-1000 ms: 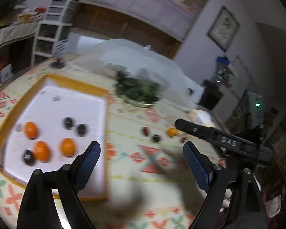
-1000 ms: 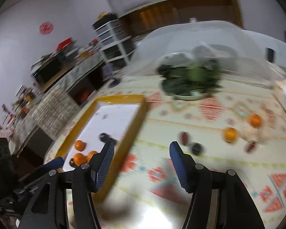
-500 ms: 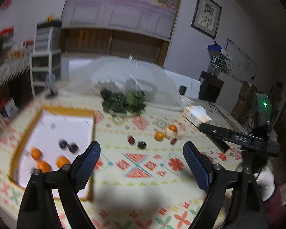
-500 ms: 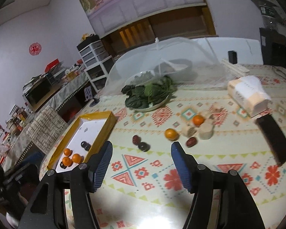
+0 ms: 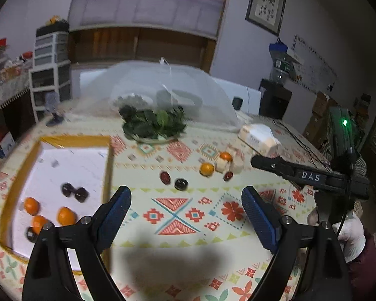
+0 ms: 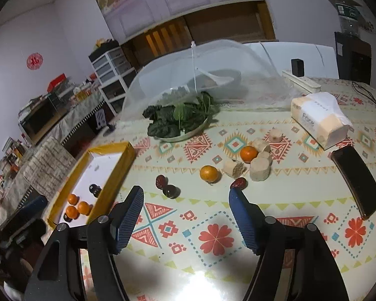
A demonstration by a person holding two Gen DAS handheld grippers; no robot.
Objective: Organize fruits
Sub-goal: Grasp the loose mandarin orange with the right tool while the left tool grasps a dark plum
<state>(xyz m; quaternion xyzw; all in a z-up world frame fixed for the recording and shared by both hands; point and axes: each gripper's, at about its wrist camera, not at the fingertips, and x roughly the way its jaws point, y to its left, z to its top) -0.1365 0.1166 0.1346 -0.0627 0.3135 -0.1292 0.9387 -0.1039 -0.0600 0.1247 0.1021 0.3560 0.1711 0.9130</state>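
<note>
A yellow-rimmed white tray [image 5: 107, 165] [image 6: 127, 154] lies at the left of the table and holds three oranges [image 5: 66, 215] and dark plums [image 5: 69, 190]. On the patterned cloth lie two oranges [image 6: 208, 173] [image 6: 248, 154], a red date [image 6: 160, 181], a dark plum [image 6: 171, 192] and another red date [image 6: 239, 183]. My left gripper [image 5: 185, 210] is open and empty, above the cloth right of the tray. My right gripper [image 6: 186, 209] is open and empty, just short of the loose fruit. The right gripper's body [image 5: 310, 176] shows at the right of the left wrist view.
Several beige blocks [image 6: 259, 168] sit among the loose oranges. A plate of greens [image 6: 180, 121] and a mesh food cover [image 6: 203, 75] stand behind. A tissue pack [image 6: 318, 120] and a black phone [image 6: 356, 180] lie at the right.
Both grippers pulled back and up from the tray area and swung right; the loose fruit in the table's middle now lies ahead of both. Jaws stayed open.
</note>
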